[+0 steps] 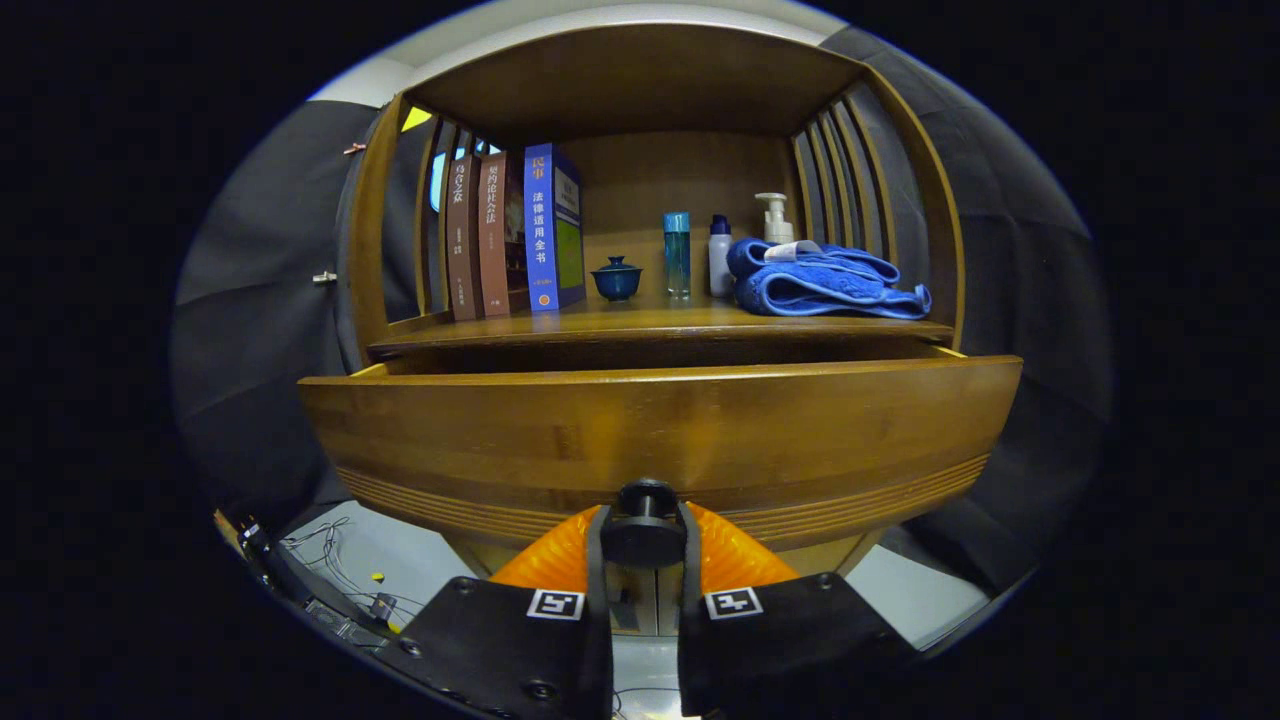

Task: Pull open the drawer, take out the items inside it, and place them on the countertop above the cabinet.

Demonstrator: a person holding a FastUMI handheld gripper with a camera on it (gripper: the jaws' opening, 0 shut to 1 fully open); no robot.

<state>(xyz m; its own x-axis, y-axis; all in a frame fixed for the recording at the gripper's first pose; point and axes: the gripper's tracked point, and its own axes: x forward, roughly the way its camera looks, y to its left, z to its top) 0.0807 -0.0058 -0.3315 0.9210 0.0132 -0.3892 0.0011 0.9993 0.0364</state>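
Fingers of the hand-held gripper (pixel 645 560) pinch the round dark knob (pixel 645 525) from left and right, nearly closed; the brown wooden drawer (pixel 660 435) just beyond stands pulled out below the tabletop (pixel 650 322).

The gripper (pixel 645 540) was clamped on the drawer's knob (pixel 645 498), both fingers pressing it; the drawer (pixel 660 430) stood partly out below the countertop (pixel 640 325)

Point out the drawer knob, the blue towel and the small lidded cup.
drawer knob (pixel 645 525): gripper view, on its dark round head, clamped between the jaws.
blue towel (pixel 825 285): gripper view, on its folded top layer.
small lidded cup (pixel 617 279): gripper view, on its bowl.
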